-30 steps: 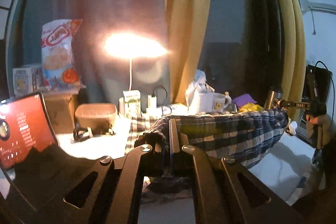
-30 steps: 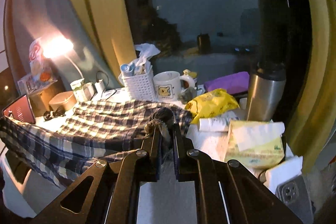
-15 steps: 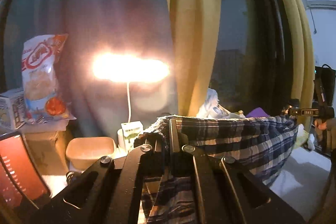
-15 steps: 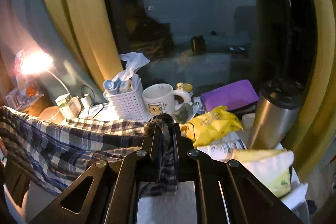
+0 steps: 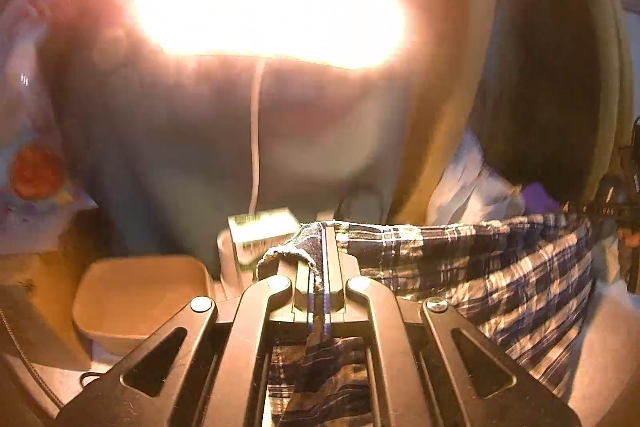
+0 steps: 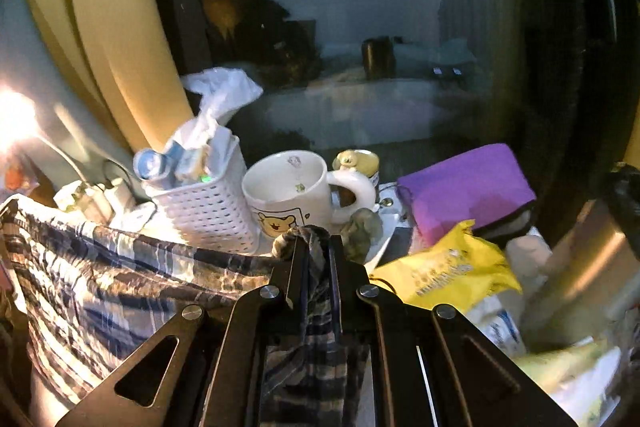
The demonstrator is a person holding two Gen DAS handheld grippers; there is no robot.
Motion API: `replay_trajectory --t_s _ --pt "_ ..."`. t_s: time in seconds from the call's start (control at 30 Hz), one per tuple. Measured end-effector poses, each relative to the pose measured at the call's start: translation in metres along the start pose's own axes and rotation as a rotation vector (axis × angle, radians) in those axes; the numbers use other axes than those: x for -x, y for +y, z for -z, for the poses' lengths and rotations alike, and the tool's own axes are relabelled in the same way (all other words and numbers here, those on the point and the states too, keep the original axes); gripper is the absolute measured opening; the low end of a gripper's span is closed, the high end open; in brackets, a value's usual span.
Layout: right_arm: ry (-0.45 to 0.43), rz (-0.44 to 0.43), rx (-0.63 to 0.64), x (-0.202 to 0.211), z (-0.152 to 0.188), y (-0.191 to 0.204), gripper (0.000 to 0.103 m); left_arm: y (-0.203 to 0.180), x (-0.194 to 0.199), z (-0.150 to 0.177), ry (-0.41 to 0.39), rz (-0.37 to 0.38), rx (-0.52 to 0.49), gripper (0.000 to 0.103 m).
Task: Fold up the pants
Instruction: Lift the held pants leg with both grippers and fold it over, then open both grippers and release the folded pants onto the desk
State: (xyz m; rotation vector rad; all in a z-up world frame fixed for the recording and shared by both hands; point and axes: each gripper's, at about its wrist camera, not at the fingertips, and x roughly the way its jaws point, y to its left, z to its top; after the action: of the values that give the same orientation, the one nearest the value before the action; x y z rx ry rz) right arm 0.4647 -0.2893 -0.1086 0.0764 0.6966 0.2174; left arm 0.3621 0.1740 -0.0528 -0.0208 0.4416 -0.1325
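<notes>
Two pairs of tongs pinch one garment at opposite ends. From the left wrist camera, the left tongs (image 5: 318,267) are pressed together on a bunched edge of the navy-and-white plaid cotton pants (image 5: 492,267), which stretch taut to the right and hang in a sagging sheet below that edge, more cloth drooping between the black tong arms. A glaring white desk lamp (image 5: 264,3) washes out the upper frame, so the background around it is hard to make out. A tan rounded plastic tub (image 5: 136,299) sits lower left; a small pale carton (image 5: 264,231) is half hidden behind the fabric. At the far right edge the other gripper is dark and cut off.

From the right wrist camera, the right tongs (image 6: 316,259) are clamped on a wad of the plaid pants (image 6: 112,279), which trail away to the left, held off the counter. Behind stand a white perforated plastic basket (image 6: 208,207), a white ceramic bear-print mug (image 6: 292,195), a purple fabric pouch (image 6: 464,187) and a crumpled yellow snack bag (image 6: 448,271). The lower right corner is blurred.
</notes>
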Motion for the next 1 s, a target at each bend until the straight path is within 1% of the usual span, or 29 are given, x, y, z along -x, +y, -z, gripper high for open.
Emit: replay_trajectory --t_s 0.1,0.17,0.23,0.27,0.3,0.33,0.37,0.4,0.43,0.47,0.5,0.6,0.7,0.8,0.9,0.97,1.0 --pt "0.03 0.008 0.0 -0.025 -0.001 0.001 0.008 0.008 -0.031 0.009 0.102 -0.033 0.004 0.003" --pt "0.039 0.024 0.005 -0.037 0.0 0.003 0.009 0.01 -0.046 0.016 0.157 -0.085 -0.016 0.005" --pt "0.051 0.035 0.01 -0.051 0.0 0.005 0.01 0.011 -0.056 0.022 0.203 -0.127 -0.026 0.014" --pt "0.059 0.037 0.016 -0.057 0.001 0.006 0.013 0.012 -0.059 0.024 0.222 -0.141 -0.025 0.029" --pt "0.057 0.048 0.023 -0.061 0.001 0.008 0.027 0.014 -0.06 0.026 0.235 -0.151 -0.019 0.059" --pt "0.045 0.064 0.033 -0.063 0.001 0.01 0.058 0.015 -0.057 0.027 0.238 -0.153 -0.011 0.072" --pt "0.033 0.074 0.038 -0.064 0.001 0.011 0.079 0.014 -0.054 0.027 0.237 -0.151 -0.007 0.09" --pt "0.018 0.076 0.037 -0.063 0.0 0.01 0.103 0.012 -0.048 0.026 0.236 -0.147 -0.011 0.094" --pt "-0.002 0.07 0.04 -0.06 0.0 0.009 0.103 0.008 -0.041 0.026 0.244 -0.144 -0.029 0.094" --pt "-0.007 0.069 0.044 -0.057 0.0 0.009 0.103 0.005 -0.039 0.025 0.255 -0.145 -0.051 0.096" --pt "-0.017 0.063 0.049 -0.053 -0.001 0.009 0.103 0.001 -0.035 0.024 0.264 -0.145 -0.077 0.103" --pt "-0.034 0.035 0.058 -0.038 0.002 0.009 0.103 -0.008 -0.02 0.021 0.248 -0.162 -0.13 0.103" --pt "-0.041 0.005 0.07 -0.024 0.007 0.011 0.103 -0.012 -0.011 0.01 0.226 -0.159 -0.136 0.103" --pt "-0.037 -0.031 0.108 -0.006 0.016 0.014 0.102 -0.017 0.003 -0.004 0.204 -0.177 -0.144 0.103" --pt "-0.015 -0.048 0.118 0.004 0.026 0.008 0.093 -0.02 0.023 -0.013 0.181 -0.17 -0.102 0.103" --pt "0.002 -0.052 0.106 0.004 0.031 -0.002 0.087 -0.023 0.032 -0.009 0.184 -0.161 -0.079 0.103" --pt "0.013 -0.048 0.095 0.005 0.033 -0.007 0.079 -0.025 0.039 -0.003 0.191 -0.16 -0.066 0.103"
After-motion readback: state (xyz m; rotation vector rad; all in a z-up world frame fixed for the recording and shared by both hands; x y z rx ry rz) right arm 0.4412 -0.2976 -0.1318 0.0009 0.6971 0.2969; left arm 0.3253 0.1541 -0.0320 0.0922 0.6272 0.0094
